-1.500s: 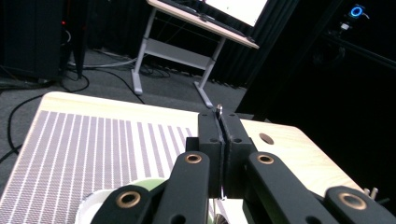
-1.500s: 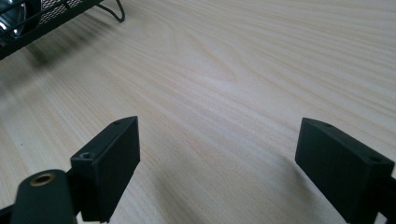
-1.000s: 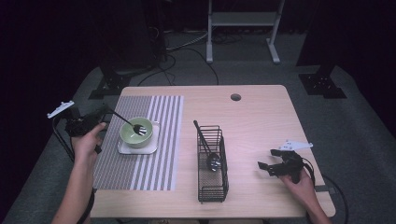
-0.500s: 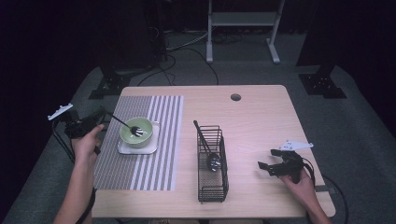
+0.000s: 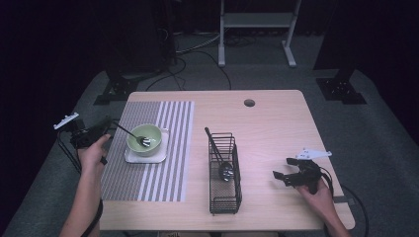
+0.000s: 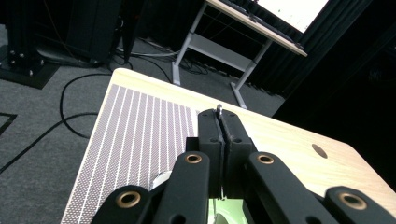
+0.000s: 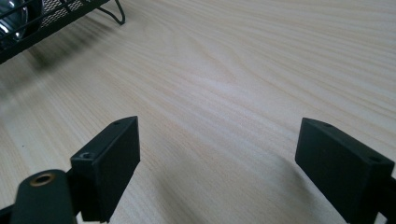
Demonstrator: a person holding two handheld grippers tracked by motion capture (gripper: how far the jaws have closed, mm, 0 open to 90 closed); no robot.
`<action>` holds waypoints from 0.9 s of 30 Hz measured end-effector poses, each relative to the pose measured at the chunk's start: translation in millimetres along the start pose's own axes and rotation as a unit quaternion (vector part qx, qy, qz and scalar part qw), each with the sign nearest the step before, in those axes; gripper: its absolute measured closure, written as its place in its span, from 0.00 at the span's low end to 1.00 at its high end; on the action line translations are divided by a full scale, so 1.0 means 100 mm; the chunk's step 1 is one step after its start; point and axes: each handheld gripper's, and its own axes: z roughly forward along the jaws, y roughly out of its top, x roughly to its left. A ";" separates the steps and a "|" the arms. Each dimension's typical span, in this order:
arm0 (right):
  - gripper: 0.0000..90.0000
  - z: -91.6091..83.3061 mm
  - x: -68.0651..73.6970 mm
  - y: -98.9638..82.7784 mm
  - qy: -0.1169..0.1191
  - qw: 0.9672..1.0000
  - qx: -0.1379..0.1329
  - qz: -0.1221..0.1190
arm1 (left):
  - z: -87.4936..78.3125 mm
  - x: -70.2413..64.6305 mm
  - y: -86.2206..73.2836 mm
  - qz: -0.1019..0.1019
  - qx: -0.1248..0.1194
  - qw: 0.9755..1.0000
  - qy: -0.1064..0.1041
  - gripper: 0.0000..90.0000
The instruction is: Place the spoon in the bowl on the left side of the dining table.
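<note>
A pale green bowl [image 5: 144, 138] sits on a white square plate [image 5: 143, 158] on the striped placemat [image 5: 148, 182]. My left gripper [image 5: 109, 124] is at the table's left edge, shut on the handle of a metal spoon [image 5: 129, 132] whose head rests inside the bowl. In the left gripper view the jaws of the gripper [image 6: 218, 122] press together on the spoon's thin handle tip [image 6: 218, 108], above the bowl's green rim [image 6: 229, 212]. Low over bare wood at the right, my right gripper [image 5: 277, 177] is open, and nothing lies between its jaws [image 7: 219, 140].
A black wire basket [image 5: 225, 173] stands at the table's middle with a dark ladle [image 5: 221, 160] leaning in it; its corner shows in the right gripper view [image 7: 42, 21]. A cable hole [image 5: 249, 102] lies at the far edge. Floor cables and stands surround the table.
</note>
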 end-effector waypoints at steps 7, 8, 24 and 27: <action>0.14 0.00 0.00 0.00 0.000 1.000 0.000 -0.001 | 0.03 0.05 -0.06 -0.009 0.001 1.000 0.004 0.99; 0.14 0.00 0.00 0.00 0.000 1.000 0.000 -0.001 | 0.03 0.06 -0.07 -0.009 0.002 1.000 0.005 0.99; 0.14 0.00 0.00 0.00 0.000 1.000 0.000 0.000 | 0.05 0.15 -0.14 -0.029 -0.005 1.000 0.007 0.99; 0.14 0.00 0.00 0.00 0.001 1.000 0.000 0.000 | 0.05 0.16 -0.15 -0.033 -0.005 0.999 0.008 0.99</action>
